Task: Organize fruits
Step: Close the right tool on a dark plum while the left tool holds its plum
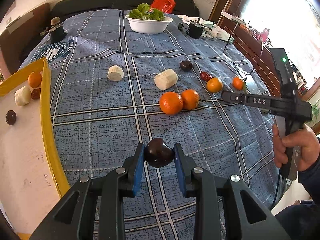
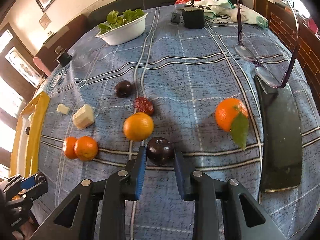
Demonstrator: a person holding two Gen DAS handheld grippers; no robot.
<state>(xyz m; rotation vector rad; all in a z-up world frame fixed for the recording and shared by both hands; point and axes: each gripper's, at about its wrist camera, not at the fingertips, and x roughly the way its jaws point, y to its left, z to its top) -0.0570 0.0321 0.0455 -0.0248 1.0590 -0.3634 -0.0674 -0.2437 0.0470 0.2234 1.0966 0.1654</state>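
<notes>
Left gripper (image 1: 159, 153) pinches a dark plum (image 1: 159, 152) between its blue pads, raised over the checked cloth (image 1: 100, 136); the yellow-rimmed tray (image 1: 45, 108) lies to its left, near, so carriage goes leftward. Right gripper (image 2: 160, 155) likewise pinches a second dark plum (image 2: 160, 150), well apart from the tray; left hand is nearer.

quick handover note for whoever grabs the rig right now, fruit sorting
Left gripper: shut on a dark plum, near the yellow tray.
Right gripper: closed around a second plum, seemingly gripped.
Done: the tray holds an orange, a white chunk, a date and a plum.
Left on the cloth: four oranges, two white chunks, one plum, one date.
</notes>
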